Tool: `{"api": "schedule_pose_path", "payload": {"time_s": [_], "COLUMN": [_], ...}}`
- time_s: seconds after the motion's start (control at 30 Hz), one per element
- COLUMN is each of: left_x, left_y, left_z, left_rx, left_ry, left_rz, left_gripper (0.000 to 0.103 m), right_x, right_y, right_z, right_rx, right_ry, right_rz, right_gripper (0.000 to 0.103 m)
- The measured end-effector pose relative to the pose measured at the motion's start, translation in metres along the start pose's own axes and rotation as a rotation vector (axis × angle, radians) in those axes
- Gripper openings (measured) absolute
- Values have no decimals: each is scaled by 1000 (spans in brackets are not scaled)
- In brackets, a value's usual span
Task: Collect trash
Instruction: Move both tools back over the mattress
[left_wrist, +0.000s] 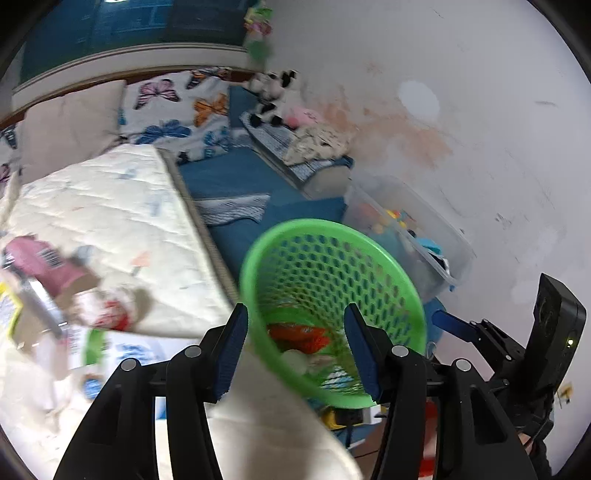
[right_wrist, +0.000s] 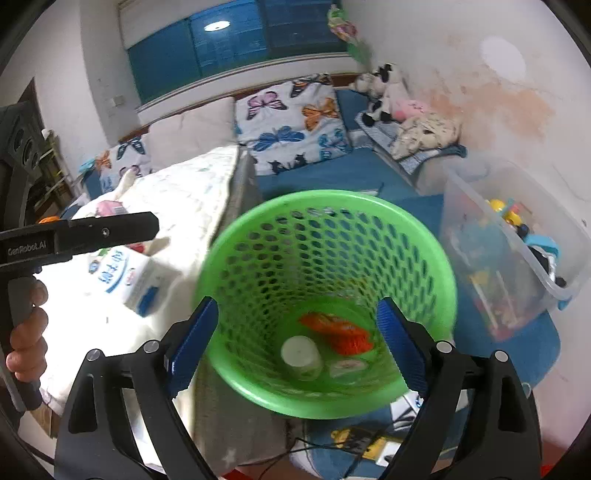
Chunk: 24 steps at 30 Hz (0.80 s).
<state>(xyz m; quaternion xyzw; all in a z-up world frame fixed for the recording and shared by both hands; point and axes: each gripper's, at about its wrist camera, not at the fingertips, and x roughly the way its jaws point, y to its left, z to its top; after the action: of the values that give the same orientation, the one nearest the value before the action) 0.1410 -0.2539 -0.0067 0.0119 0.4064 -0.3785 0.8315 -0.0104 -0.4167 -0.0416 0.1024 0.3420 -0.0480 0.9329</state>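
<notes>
Blue-padded and spread wide apart, the right tongs (right_wrist: 295, 347) frame the mouth of the green basket (right_wrist: 258, 384) in the lower centre of the right wrist view, gripping nothing. Low in the left wrist view the left tongs (left_wrist: 293, 354) likewise stand apart and bare, with the same basket between and beyond their pads. On the basket's floor lie an orange wrapper (right_wrist: 338, 332), a pale cup (right_wrist: 301, 356) and a smaller scrap I cannot identify. Outward to the left, on the white quilted bed (right_wrist: 192, 192), more rubbish waits: a blue-and-white carton (right_wrist: 136, 277) at left centre, and in the left wrist view a pink packet (left_wrist: 48, 264) and a red-and-white crumpled wrapper (left_wrist: 110, 306), both blurred. At the right of the frame stands a clear toy bin (right_wrist: 554, 291). The basket appears to lean at the bed's edge; my worry is that a careless nudge from either tongs could tip it and spill what is collected, or that a light wrapper could slip from a shallow pinch.
</notes>
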Motion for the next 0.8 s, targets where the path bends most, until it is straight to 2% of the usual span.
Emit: {"api": "schedule_pose_path", "payload": {"time_s": [0.17,0.47,0.63,0.8], "left_x": [-25,-78,-96,-107], "left_y": [38,129,166,186], "left_z": [-3,-16,-32,-49], "left_rx": [-74,-216,-273,-279], "left_ry": [-29,-70,-74,-75], "left_rz": [69,252,303,333], "left_gripper": [52,53,55,59], "right_x": [7,24,39,60], "right_y": [28,85,119,149], "right_z": [8,22,26,32], "right_rx": [-44,-180,-267,-382], "right_ry": [9,39,74,118], "right_rz": [62,181,254,316], "right_gripper": [89,91,91,93]}}
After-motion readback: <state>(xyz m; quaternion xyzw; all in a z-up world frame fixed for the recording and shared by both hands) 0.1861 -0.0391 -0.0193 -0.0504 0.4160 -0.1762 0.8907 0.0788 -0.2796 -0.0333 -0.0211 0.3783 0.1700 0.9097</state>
